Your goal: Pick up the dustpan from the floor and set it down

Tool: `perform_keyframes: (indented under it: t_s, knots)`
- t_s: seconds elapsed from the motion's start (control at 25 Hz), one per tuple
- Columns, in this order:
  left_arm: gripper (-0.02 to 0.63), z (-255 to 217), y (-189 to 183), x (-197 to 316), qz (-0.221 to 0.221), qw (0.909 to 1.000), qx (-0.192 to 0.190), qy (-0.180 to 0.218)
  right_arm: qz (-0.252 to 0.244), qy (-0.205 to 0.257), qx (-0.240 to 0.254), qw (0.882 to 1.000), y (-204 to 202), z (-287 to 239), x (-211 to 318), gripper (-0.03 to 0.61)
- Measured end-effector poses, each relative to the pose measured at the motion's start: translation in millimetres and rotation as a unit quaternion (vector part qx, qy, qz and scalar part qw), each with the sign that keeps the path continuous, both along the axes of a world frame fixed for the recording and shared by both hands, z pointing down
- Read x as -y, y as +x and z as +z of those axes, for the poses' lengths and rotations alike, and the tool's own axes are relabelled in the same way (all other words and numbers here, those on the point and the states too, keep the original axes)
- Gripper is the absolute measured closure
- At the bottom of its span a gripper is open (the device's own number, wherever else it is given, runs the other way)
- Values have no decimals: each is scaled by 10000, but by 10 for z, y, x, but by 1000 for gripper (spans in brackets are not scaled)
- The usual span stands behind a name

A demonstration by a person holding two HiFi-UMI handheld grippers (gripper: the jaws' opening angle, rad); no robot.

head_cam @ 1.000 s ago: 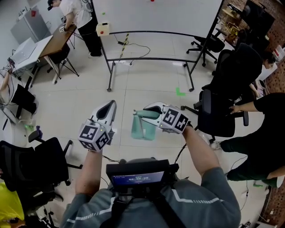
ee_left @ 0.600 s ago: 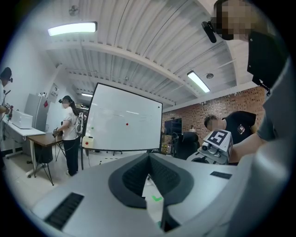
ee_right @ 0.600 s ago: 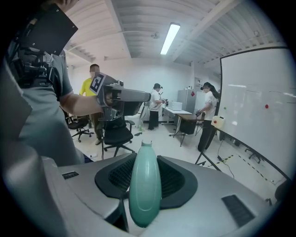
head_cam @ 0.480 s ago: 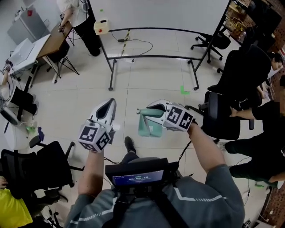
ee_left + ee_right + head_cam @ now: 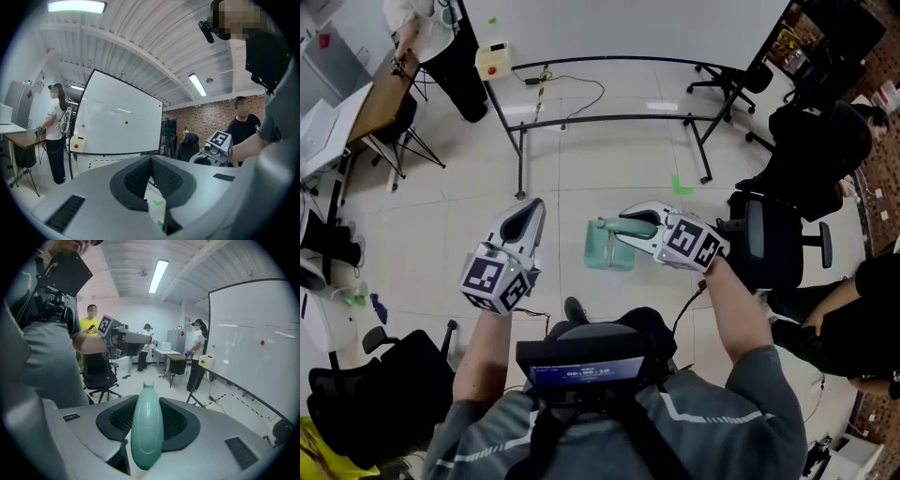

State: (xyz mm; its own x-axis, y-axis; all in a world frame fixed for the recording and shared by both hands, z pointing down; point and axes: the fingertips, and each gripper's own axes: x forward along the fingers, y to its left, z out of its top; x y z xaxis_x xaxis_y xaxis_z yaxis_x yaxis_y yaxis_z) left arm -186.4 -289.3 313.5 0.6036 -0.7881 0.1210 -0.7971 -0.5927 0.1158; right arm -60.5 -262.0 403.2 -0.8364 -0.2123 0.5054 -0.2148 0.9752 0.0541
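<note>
The teal dustpan (image 5: 607, 251) hangs above the tiled floor, and its handle (image 5: 146, 427) runs straight out between the right gripper's jaws. My right gripper (image 5: 630, 223) is shut on that handle, right of centre in the head view. My left gripper (image 5: 529, 212) is held level beside it on the left, a little apart from the pan. Its jaws (image 5: 151, 161) meet at the tips with nothing between them. The right gripper's marker cube (image 5: 219, 139) shows at the right of the left gripper view.
A whiteboard on a black tube stand (image 5: 581, 120) is ahead, with a box with a red button (image 5: 492, 61) at its left leg. Black office chairs (image 5: 769, 239) are to the right and lower left (image 5: 384, 375). There is a desk (image 5: 380, 98), a standing person (image 5: 441, 37) and green floor tape (image 5: 680, 185).
Both grippers have travelled across the floor with the person's step, and a shoe now shows below them. The dustpan stays in the right gripper's grip.
</note>
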Motion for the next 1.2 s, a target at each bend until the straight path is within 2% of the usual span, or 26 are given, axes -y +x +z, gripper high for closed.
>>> perform_keyframes:
  t_s: [0.12,0.28,0.44,0.72,1.04,1.2]
  knots:
    - [580,66,54,423,-63,10000,-59,-25,56,11,71,10000,60,51,466,419]
    - [581,163,253,886,-288,9996,13,-70,-159,68,176,9997,156,125,945,419]
    - [580,173,320,1133,-604,9981,6,-135,-533,81,94,9985,124,203,1270,419]
    - [580,477,326,1660,-1082,9938,109,-237,-782,-20,130,9969,96,594,1966,419]
    - [581,1097,139,2310,-849,9947,-5,-580,-672,-347,-44,9971,-35,1291,2530,419]
    - [580,1623,233,2605,-647,9947,-45,-804,-685,-475,-150,9964,-3,1820,2712,419]
